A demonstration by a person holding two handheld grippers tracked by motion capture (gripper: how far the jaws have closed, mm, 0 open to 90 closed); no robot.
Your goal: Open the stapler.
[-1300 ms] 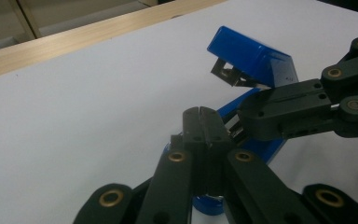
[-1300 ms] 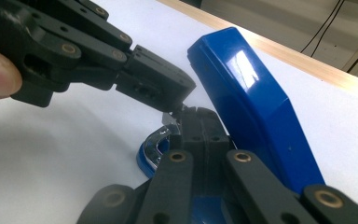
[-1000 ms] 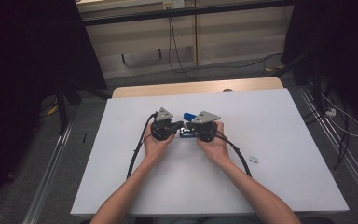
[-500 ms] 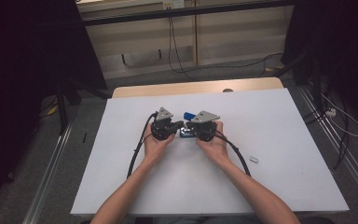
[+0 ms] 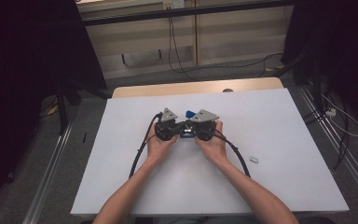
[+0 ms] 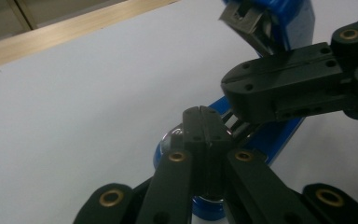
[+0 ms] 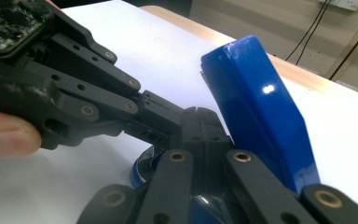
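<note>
- High view: we see the left gripper and the right gripper brought tip to tip at the centre of the frame, above the white table. A blue object, apparently a stapler, lies between and under them; only small patches of it show. A small pale item rests on the table at lower right, well apart from the hands.
- Left gripper view: our own black jaws rise from the bottom centre, clenched tip against tip, with the blue object just behind them. We cannot tell whether they pinch any part of it. The right gripper enters from the right, jaws likewise pressed together. The object's raised blue arm with its metal end sits at upper right.
- Right gripper view: our jaws stand clenched at bottom centre, beside the blue arm, which tilts up toward the upper right. The left gripper reaches in from the upper left, its tip meeting ours.
</note>
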